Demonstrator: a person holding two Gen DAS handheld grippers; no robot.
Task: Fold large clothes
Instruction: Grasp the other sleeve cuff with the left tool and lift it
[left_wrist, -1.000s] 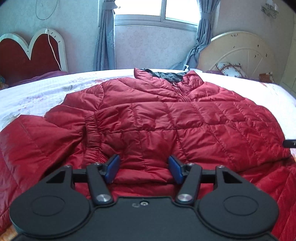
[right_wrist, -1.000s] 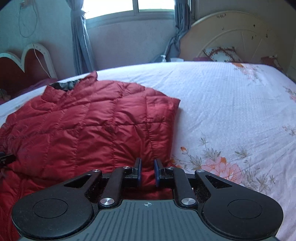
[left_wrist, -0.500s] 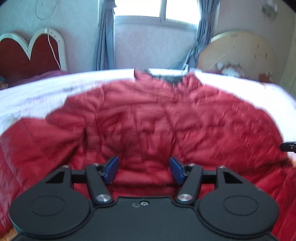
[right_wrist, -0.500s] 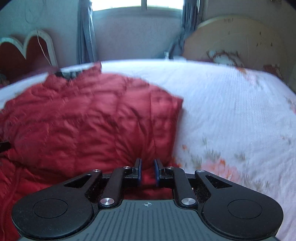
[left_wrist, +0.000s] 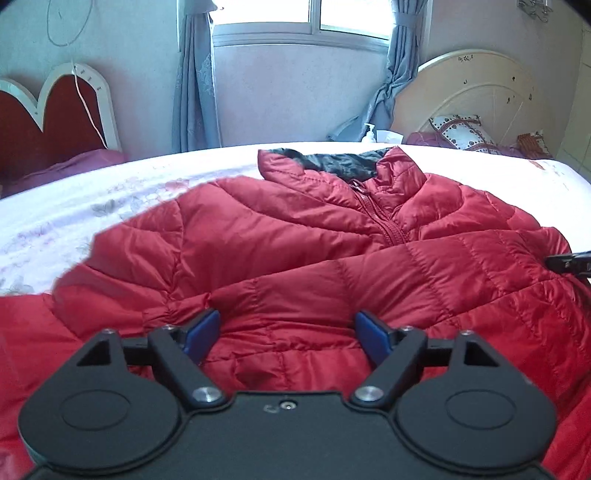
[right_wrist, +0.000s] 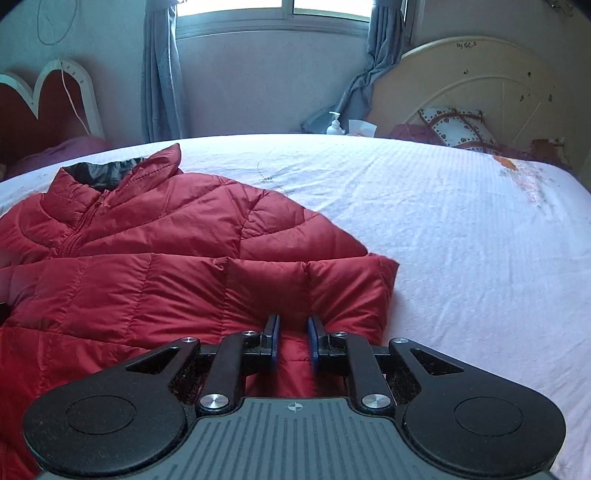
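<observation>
A red quilted puffer jacket (left_wrist: 314, 240) lies front up on the white bed, its dark-lined collar (left_wrist: 340, 162) at the far side. A lower layer is folded up over its body. My left gripper (left_wrist: 290, 328) is open, its blue pads over the folded red fabric, holding nothing. My right gripper (right_wrist: 293, 334) is shut on the jacket's folded edge (right_wrist: 314, 291) near its right corner. The jacket also fills the left half of the right wrist view (right_wrist: 147, 266). The right gripper's tip shows at the far right of the left wrist view (left_wrist: 569, 262).
The white floral bedsheet (right_wrist: 461, 240) stretches to the right of the jacket. A cream round headboard (right_wrist: 480, 85) with a patterned pillow (right_wrist: 454, 122) stands at the back right. A red heart-shaped headboard (left_wrist: 48, 110) is at the back left. A pump bottle (right_wrist: 335, 123) stands under the window.
Both grippers have moved forward toward the collar, carrying the jacket's lower part up over its body. The right gripper stayed shut on the fabric; the left stayed open.
</observation>
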